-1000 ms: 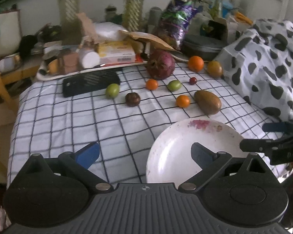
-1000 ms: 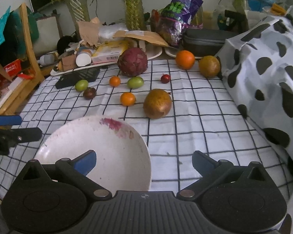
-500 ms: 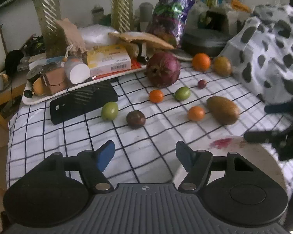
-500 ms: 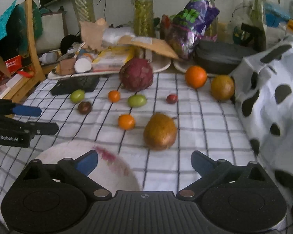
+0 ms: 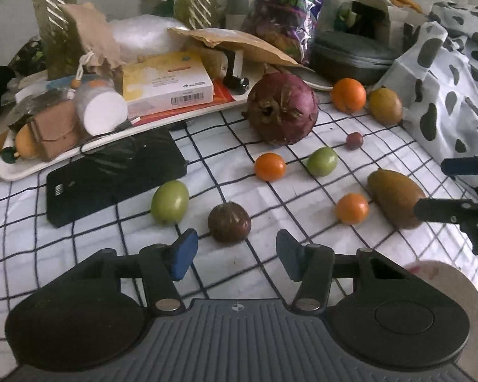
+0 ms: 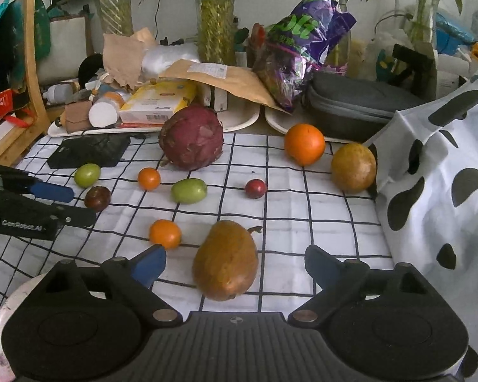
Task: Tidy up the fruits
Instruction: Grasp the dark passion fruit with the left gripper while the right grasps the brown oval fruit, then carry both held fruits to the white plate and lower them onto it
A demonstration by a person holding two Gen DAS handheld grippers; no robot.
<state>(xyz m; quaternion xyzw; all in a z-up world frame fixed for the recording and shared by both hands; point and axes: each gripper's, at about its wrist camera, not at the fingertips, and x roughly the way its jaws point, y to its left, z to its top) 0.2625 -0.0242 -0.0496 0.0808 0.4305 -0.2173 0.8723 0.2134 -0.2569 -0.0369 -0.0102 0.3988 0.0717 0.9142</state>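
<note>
Several fruits lie on the checked cloth. My left gripper is open, its jaws just short of a dark brown fruit, with a green fruit to its left. My right gripper is open around a brown mango; a small orange fruit lies by its left finger. Farther back are a big purple fruit, an orange, a yellow-brown fruit, a small red fruit and a green one. The white stained plate sits near me, between the grippers.
A white tray of boxes and clutter and a black flat device lie at the back left. A spotted cloth rises on the right. Vases, a purple bag and a grey case stand behind.
Both grippers moved forward off the plate toward the fruits. The left one narrowed somewhat and came up to the dark fruit; the right one came around the mango.
</note>
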